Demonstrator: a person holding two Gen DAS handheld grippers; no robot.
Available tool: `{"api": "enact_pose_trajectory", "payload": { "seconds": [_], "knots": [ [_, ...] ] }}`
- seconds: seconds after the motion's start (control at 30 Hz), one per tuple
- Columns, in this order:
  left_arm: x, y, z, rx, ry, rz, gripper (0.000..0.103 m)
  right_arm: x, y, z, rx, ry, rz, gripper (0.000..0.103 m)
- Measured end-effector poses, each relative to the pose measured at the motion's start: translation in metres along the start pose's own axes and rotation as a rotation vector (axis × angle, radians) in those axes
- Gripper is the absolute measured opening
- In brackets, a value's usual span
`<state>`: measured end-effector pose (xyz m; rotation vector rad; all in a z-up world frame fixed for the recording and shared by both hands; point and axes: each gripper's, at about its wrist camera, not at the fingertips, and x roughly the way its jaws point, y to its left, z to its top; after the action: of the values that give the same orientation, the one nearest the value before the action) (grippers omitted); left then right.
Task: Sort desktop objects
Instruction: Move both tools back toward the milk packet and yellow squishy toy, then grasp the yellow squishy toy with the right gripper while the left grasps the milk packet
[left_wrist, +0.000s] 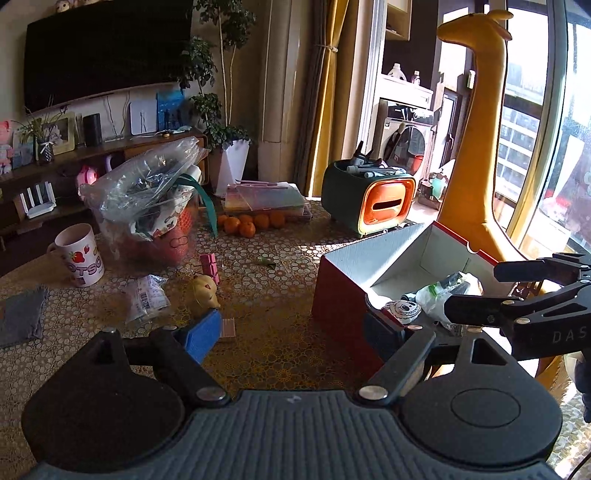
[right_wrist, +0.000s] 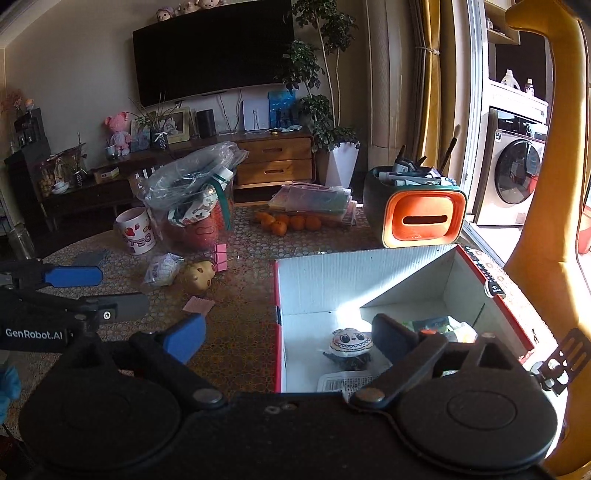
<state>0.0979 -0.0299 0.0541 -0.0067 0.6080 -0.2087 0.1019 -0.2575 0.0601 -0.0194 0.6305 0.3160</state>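
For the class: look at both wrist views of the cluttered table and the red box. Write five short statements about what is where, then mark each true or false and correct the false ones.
1. The round white toy with a face lies inside the red box. True.
2. The left gripper grips the yellow animal toy. False: its jaws are wide apart and hold nothing; the toy lies on the table.
3. The oranges sit in the red box. False: they lie on the table, in front of the stacked plastic cases.
4. The strawberry mug stands upright. True.
5. The right gripper is shut. False: it is open.
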Motion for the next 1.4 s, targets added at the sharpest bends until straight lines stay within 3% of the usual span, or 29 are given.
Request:
{"api": "enact_pose_trajectory", "payload": {
  "seconds": [0.47, 0.6, 0.67, 1.4],
  "knots": [
    [0.02, 0.088, -0.031, -0.088, 0.035, 0.069, 0.086, 0.038, 0.066, 0.006, -0.105, -0.007, 0.068, 0.098],
    [0.032, 0.112, -0.038, -0.121, 0.035, 0.113, 0.1, 0.056, 0.078, 0.007, -0.129, 0.008, 0.079, 0.098],
    [0.037, 0.121, -0.04, -0.127, 0.034, 0.125, 0.1, 0.065, 0.082, 0.008, -0.134, 0.017, 0.086, 0.098],
    [0.137, 0.193, -0.021, -0.188, 0.074, 0.223, 0.102, 0.192, 0.112, 0.021, -0.172, 0.107, 0.141, 0.098]
  ]
}}
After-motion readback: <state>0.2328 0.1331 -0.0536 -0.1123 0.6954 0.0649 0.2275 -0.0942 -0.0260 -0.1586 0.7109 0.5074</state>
